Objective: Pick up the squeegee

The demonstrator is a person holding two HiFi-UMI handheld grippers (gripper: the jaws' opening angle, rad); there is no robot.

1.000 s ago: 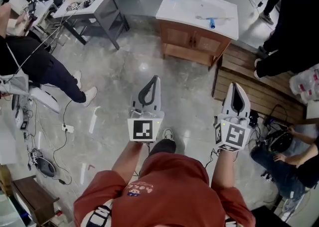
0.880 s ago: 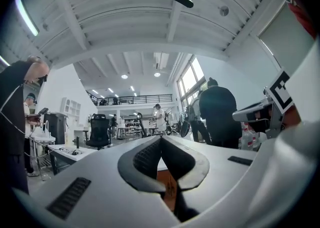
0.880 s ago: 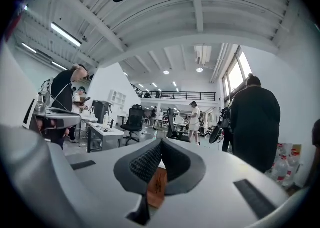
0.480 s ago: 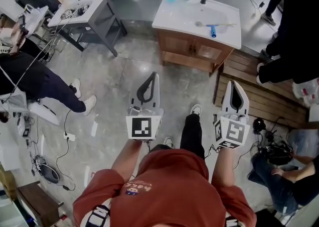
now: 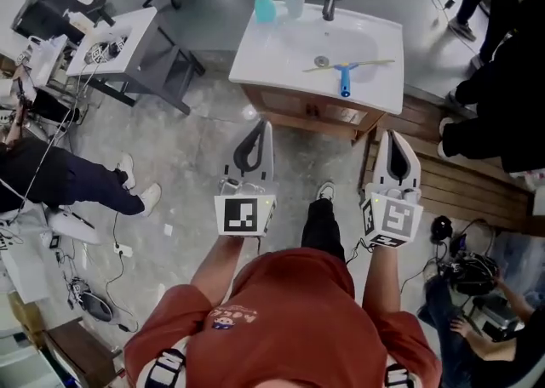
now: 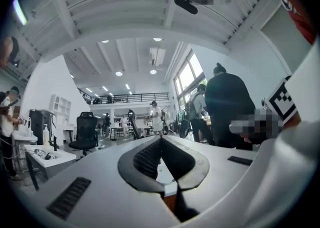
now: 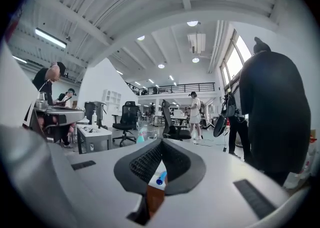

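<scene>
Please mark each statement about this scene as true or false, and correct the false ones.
1. The squeegee lies on the white sink. True.
2. The right gripper holds the squeegee. False: its jaws are together with nothing between them, and it is apart from the sink.
3. The left gripper has its jaws together and holds nothing. True.
4. The teal bottle stands on the floor. False: it stands at the sink's back edge, beside a cup.
</scene>
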